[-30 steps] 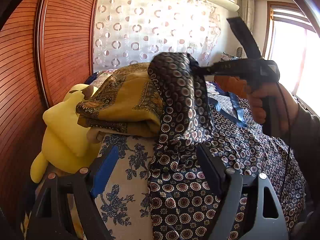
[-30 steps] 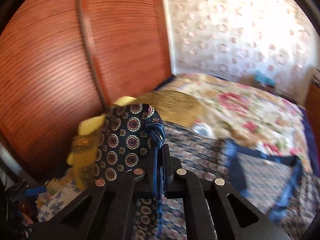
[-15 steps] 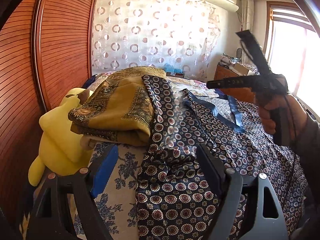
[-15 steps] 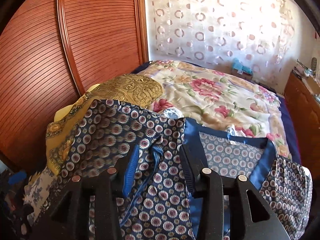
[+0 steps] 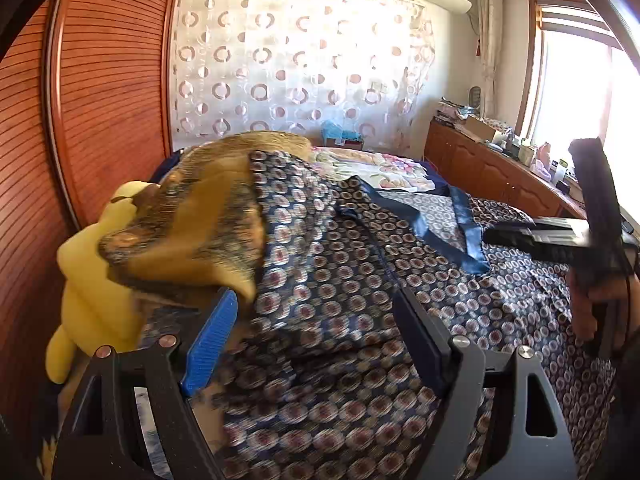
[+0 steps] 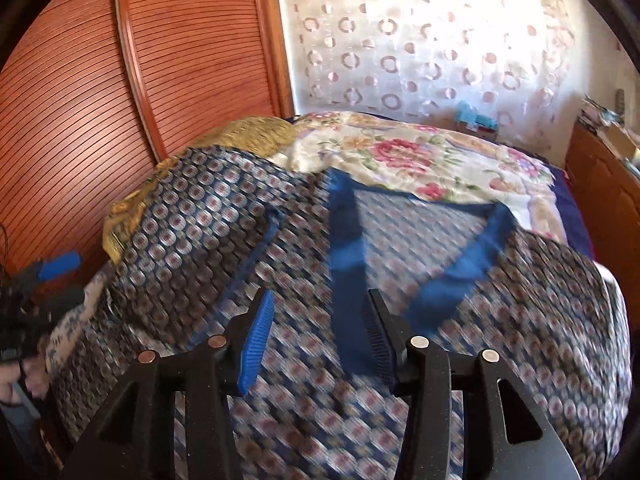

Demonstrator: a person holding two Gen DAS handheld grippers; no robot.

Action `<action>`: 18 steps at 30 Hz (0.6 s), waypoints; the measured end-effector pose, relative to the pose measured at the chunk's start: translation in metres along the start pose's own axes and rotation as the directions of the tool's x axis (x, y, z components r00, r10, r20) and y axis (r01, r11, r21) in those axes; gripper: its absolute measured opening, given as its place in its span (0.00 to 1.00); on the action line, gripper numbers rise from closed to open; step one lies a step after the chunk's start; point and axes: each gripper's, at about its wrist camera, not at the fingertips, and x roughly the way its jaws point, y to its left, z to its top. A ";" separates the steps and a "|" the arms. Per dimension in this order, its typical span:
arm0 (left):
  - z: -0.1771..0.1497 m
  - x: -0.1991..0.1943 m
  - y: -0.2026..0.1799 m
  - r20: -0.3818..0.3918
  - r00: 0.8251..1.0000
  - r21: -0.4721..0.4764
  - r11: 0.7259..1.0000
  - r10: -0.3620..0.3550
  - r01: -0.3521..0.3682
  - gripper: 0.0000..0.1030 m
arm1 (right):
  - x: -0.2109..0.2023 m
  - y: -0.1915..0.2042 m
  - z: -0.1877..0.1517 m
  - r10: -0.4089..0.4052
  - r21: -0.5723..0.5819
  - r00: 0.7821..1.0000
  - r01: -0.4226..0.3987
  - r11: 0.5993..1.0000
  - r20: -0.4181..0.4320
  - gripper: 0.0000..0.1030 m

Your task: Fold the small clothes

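A navy garment with round medallions and blue trim [image 5: 360, 280] [image 6: 400, 240] lies spread over the bed. Its left part rests against a folded ochre cloth [image 5: 188, 232] [image 6: 248, 136]. My left gripper [image 5: 316, 320] hovers open just above the garment's near left part, nothing between its pads. My right gripper [image 6: 318, 320] hangs over the blue neckline trim [image 6: 344, 240]; its jaws are opening and hold no cloth. In the left wrist view the right gripper [image 5: 504, 236] shows at the right edge, held by a hand [image 5: 592, 308].
A yellow plush toy [image 5: 88, 280] sits at the bed's left edge against the ribbed wooden wardrobe [image 5: 100, 100]. A floral bedspread [image 6: 420, 152] covers the far bed. A wooden sideboard [image 5: 500, 176] with clutter runs along the right under the window.
The right gripper opened and let go of the garment flap it held up; the flap now lies flat. The right gripper drew back to the right. The left gripper moved closer to the cloth.
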 end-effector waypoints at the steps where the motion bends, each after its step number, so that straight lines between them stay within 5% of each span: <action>1: 0.002 0.006 -0.006 -0.006 1.000 -0.002 1.000 -0.009 0.009 0.78 | -0.002 -0.005 -0.005 -0.015 0.003 1.000 0.015 1.000 -0.002 0.51; 4: 0.006 0.021 -0.024 -0.021 0.999 0.010 1.000 -0.026 0.027 0.78 | -0.007 -0.026 -0.015 -0.043 0.039 0.999 0.043 0.998 -0.015 0.58; 12: 0.021 0.054 -0.074 -0.045 0.996 0.062 0.995 -0.077 0.079 0.78 | -0.045 -0.072 -0.035 -0.129 0.132 0.992 0.126 0.983 0.008 0.58; 18: 0.017 0.082 -0.108 -0.141 0.984 0.128 0.983 -0.113 0.131 0.78 | -0.074 -0.123 -0.057 -0.226 0.204 0.974 0.224 0.953 -0.011 0.58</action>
